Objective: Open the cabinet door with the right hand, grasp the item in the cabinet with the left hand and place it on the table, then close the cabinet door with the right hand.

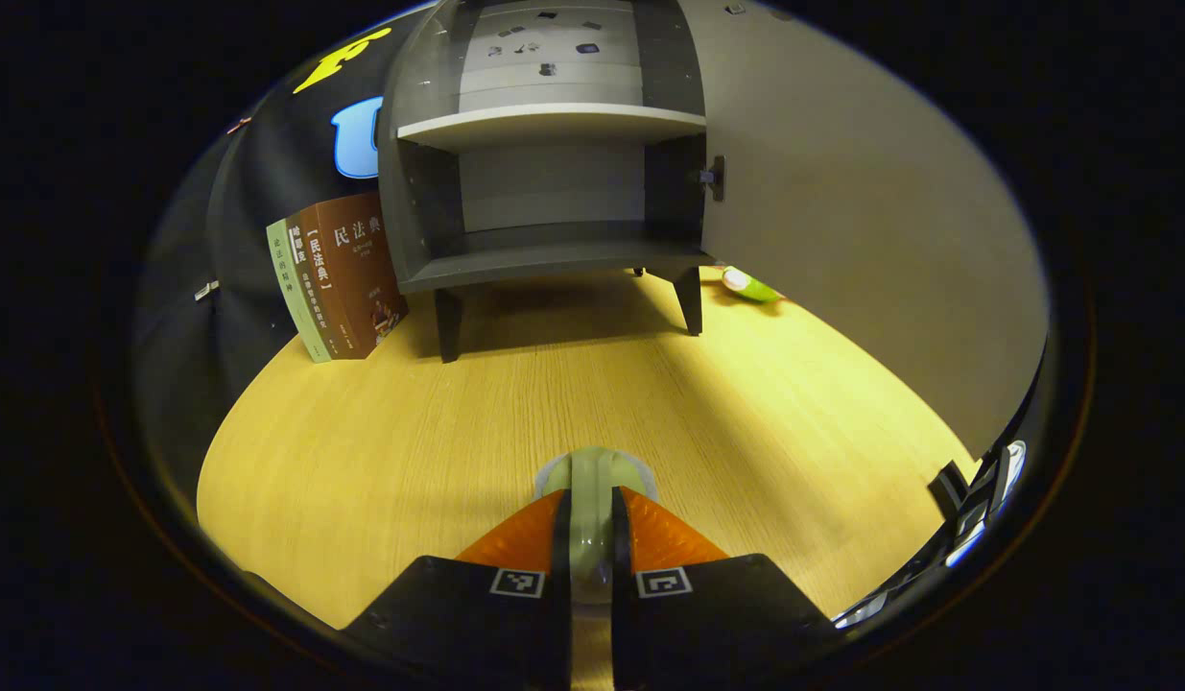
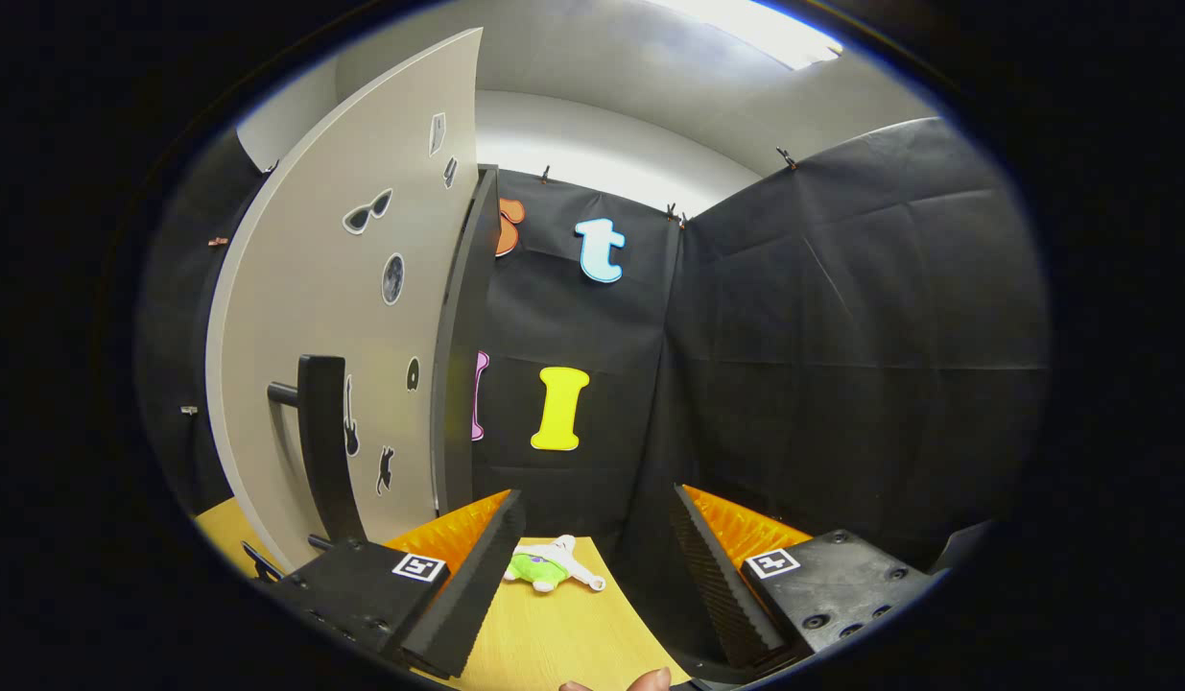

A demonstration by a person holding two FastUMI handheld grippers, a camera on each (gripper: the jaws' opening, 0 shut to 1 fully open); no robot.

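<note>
— Left hand-held gripper [image 1: 592, 537]: clamped on the item [image 1: 594, 480], both fingers pressing its sides, low over the worktop [image 1: 381, 432].

— Item's look?

— Pale green, smooth, rounded at the front end, narrow where pinched. Long axis running straight ahead along the fingers. Probably touching the wood, hard to say with the underside hidden.

— Lying which way from the cabinet [image 1: 554, 182]?

— Out of it, well apart, straight in front of the open compartment. Lower shelf bare now. So the placing looks nearly done; only the letting-go left.

— Right hand-held gripper [image 2: 597, 557]?

— Fingers spread wide, holding nothing. Cabinet door [image 2: 352, 336] swung open, standing to its left and forward. Dark bar handle [image 2: 323, 432] upright on the door face, just beside the left finger, not between the fingers. Clearly the nearer hand for the door.

— Next move hinging on what?

— That sideways offset: a shift left to bring the vertical bar between the fingers, or a push on the panel.

— Anything else?

— Small plush toy [image 2: 549, 566] on the wood beyond the right fingers, books [image 1: 338, 278] leaning left of the cabinet.
</note>
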